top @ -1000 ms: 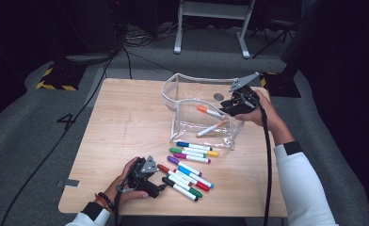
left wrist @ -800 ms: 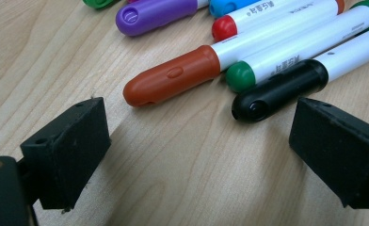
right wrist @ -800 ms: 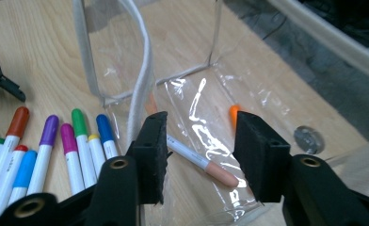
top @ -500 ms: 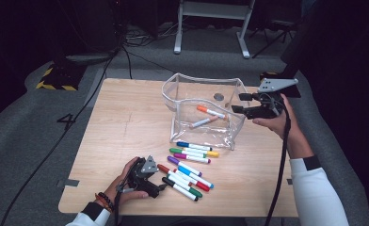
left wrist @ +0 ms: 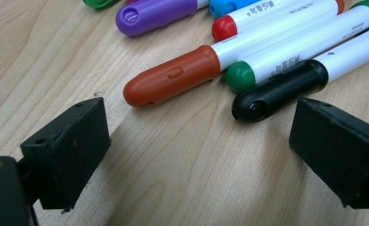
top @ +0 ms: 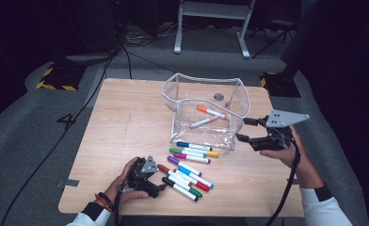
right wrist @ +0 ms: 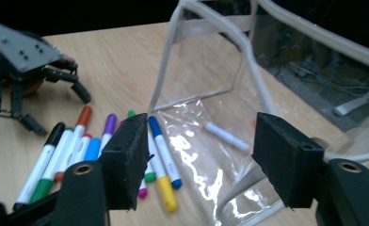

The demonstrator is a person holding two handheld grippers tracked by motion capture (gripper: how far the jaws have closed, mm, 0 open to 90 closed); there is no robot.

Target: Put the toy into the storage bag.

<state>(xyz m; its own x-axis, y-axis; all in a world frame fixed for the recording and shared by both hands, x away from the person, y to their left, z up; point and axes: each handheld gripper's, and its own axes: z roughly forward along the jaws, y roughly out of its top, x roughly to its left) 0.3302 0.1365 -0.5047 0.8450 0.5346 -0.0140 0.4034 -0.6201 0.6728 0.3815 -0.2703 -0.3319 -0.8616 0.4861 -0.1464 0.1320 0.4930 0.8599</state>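
At the near edge of the wooden table [top: 126, 122], left gripper [top: 161, 187]: jaws spread wide, nothing between them, resting low over the board. Directly ahead of the jaws, a loose group of markers [top: 185, 176]; nearest are the black-capped marker [left wrist: 286, 89] by the right jaw and the brown-capped marker [left wrist: 182, 77] just beyond the gap, neither touching a jaw. Green-, red-, blue- and purple-capped markers lie just behind them.

At the right side of the table, right gripper [top: 247, 130]: jaws apart, holding nothing, raised just beside the right wall of the clear pouch [top: 206, 87]. The pouch stands open on the table; inside it lie an orange-capped marker [top: 211, 112] and a second marker [top: 203, 123]. A second row of markers [top: 194, 151] lies along the pouch's front foot.

Change from the earlier pictures: one second ago the right gripper was over the pouch mouth; it has since drawn out to the right and come lower and nearer. The left gripper and marker groups are unchanged.

Writing: small printed characters on the white marker barrels, too small to read.
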